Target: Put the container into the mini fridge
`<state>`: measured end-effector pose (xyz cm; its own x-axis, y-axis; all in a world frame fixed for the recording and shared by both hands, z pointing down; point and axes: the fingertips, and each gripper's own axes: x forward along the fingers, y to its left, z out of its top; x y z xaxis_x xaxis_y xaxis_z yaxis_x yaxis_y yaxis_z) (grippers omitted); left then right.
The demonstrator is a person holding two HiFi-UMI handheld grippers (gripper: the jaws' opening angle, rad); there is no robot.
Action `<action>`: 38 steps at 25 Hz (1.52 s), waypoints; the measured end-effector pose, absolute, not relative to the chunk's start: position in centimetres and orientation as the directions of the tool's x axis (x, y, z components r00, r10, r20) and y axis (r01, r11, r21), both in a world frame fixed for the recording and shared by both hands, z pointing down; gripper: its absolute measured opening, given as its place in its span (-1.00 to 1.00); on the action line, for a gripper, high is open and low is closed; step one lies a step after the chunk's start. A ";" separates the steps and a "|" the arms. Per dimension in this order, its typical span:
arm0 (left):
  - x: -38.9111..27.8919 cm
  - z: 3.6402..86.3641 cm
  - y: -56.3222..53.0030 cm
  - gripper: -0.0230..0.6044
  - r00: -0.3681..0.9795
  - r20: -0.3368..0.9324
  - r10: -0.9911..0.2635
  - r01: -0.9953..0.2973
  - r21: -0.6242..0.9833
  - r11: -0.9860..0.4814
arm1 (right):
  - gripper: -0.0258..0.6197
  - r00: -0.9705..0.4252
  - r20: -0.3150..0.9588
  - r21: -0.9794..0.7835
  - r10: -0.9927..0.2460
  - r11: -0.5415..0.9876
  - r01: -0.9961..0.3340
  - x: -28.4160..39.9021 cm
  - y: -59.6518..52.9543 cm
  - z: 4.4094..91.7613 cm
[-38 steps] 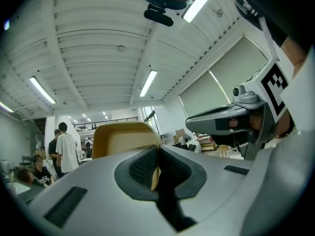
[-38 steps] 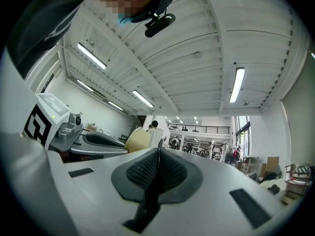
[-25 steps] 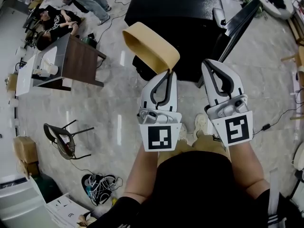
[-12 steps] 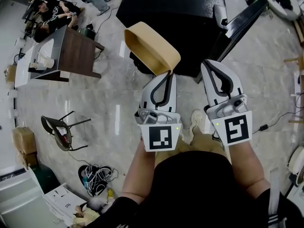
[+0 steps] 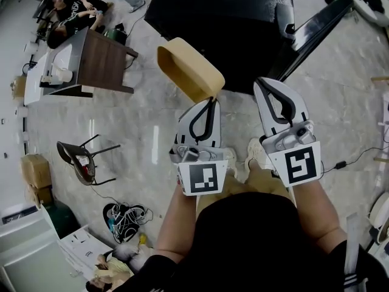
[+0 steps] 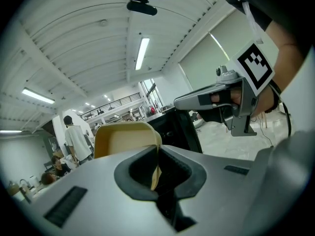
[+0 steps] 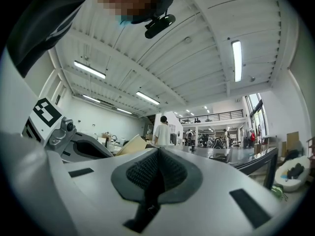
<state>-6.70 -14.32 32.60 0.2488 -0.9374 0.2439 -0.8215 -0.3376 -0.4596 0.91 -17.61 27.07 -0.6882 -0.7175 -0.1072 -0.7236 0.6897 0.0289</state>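
Since the earlier frame both grippers have sunk slightly toward the bottom of the head view, and the boxy black mini fridge (image 5: pixel 225 23) now fills more of the top centre. The left gripper (image 5: pixel 211 100), just left of centre, is clenched on one wall of the tan, rounded-corner plastic container (image 5: pixel 188 69). The thin wall stands pinched edge-on between the dark pads in the left gripper view. The container is held off the floor, tilted, with its open side facing the upper left. It is in front of the fridge and not inside it. The right gripper (image 5: pixel 265 85), just beside it at centre right, has its jaws pressed together on nothing. A brown wooden table (image 5: pixel 106 66) stands at upper left on the pale marble floor (image 5: pixel 140 132).
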 end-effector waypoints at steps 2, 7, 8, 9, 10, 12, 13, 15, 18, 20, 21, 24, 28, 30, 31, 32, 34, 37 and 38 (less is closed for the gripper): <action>-6.4 33.1 -14.5 -0.84 0.242 0.262 -0.934 -0.817 -0.464 -0.342 | -0.81 -0.693 -0.107 0.021 -0.713 0.695 -0.719 1.2 -17.9 27.2; -5.1 34.7 -14.7 -0.84 0.241 0.303 -0.922 -0.844 -0.404 -0.353 | -0.81 -0.701 -0.110 0.017 -0.705 0.704 -0.710 1.9 -18.4 27.6; -4.8 35.2 -14.7 -0.84 0.240 0.315 -0.918 -0.846 -0.396 -0.357 | -0.81 -0.703 -0.109 0.019 -0.702 0.706 -0.708 2.0 -18.5 27.8; -4.6 35.5 -14.7 -0.84 0.237 0.326 -0.915 -0.844 -0.397 -0.360 | -0.81 -0.706 -0.108 0.019 -0.700 0.709 -0.705 2.1 -18.5 28.0; -4.3 35.7 -14.8 -0.84 0.235 0.336 -0.912 -0.839 -0.404 -0.365 | -0.81 -0.708 -0.109 0.017 -0.698 0.711 -0.703 2.1 -18.6 28.2; -3.9 36.2 -14.7 -0.84 0.233 0.358 -0.904 -0.823 -0.422 -0.379 | -0.81 -0.709 -0.110 0.014 -0.696 0.713 -0.701 2.3 -18.7 28.4; -3.7 36.5 -14.7 -0.84 0.233 0.371 -0.899 -0.814 -0.431 -0.389 | -0.81 -0.709 -0.110 0.014 -0.697 0.712 -0.702 2.3 -18.7 28.5; -3.6 37.1 -14.8 -0.84 0.230 0.397 -0.889 -0.799 -0.444 -0.405 | -0.81 -0.707 -0.114 0.012 -0.698 0.711 -0.703 2.4 -19.0 28.5; -3.7 37.3 -15.1 -0.84 0.238 0.420 -0.876 -0.791 -0.440 -0.426 | -0.81 -0.704 -0.117 0.016 -0.701 0.707 -0.707 2.3 -19.5 28.2; -4.0 37.4 -15.6 -0.84 0.244 0.430 -0.869 -0.789 -0.434 -0.436 | -0.81 -0.700 -0.110 0.024 -0.706 0.702 -0.712 2.2 -19.8 28.4; -4.2 37.5 -15.9 -0.84 0.249 0.435 -0.866 -0.786 -0.431 -0.442 | -0.81 -0.695 -0.106 0.026 -0.711 0.697 -0.717 2.0 -20.0 28.5; -4.7 38.1 -16.4 -0.84 0.276 0.465 -0.841 -0.758 -0.433 -0.488 | -0.81 -0.677 -0.096 0.023 -0.730 0.678 -0.734 1.5 -20.5 28.6; -5.7 39.3 -17.1 -0.84 0.301 0.510 -0.806 -0.700 -0.456 -0.550 | -0.81 -0.652 -0.076 0.041 -0.754 0.651 -0.758 0.9 -21.4 28.8; -6.2 39.9 -17.7 -0.84 0.322 0.523 -0.789 -0.684 -0.447 -0.576 | -0.81 -0.633 -0.071 0.042 -0.771 0.632 -0.774 0.7 -22.0 28.9; -6.4 40.2 -17.9 -0.84 0.332 0.528 -0.782 -0.677 -0.444 -0.587 | -0.81 -0.624 -0.068 0.042 -0.779 0.622 -0.782 0.5 -22.3 29.0; -6.6 40.5 -18.2 -0.84 0.340 0.533 -0.775 -0.669 -0.442 -0.597 | -0.81 -0.616 -0.063 0.044 -0.785 0.614 -0.788 0.3 -22.4 29.1; -7.0 41.1 -18.7 -0.84 0.356 0.542 -0.761 -0.655 -0.436 -0.617 | -0.81 -0.604 -0.048 0.052 -0.795 0.602 -0.797 -0.1 -22.6 29.5; -7.3 41.9 -19.5 -0.84 0.396 0.551 -0.735 -0.642 -0.407 -0.650 | -0.81 -0.585 -0.022 0.056 -0.811 0.583 -0.810 -0.5 -23.0 30.3; -7.4 42.2 -19.8 -0.84 0.407 0.554 -0.726 -0.634 -0.401 -0.661 | -0.81 -0.574 -0.015 0.057 -0.818 0.573 -0.818 -0.6 -23.2 30.6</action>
<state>-7.42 -19.84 42.23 0.4065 -0.7262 0.5545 -0.6340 -0.6612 -0.4011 -0.59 -23.23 30.63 -0.5744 -0.8184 -0.0146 -0.8176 0.5729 0.0572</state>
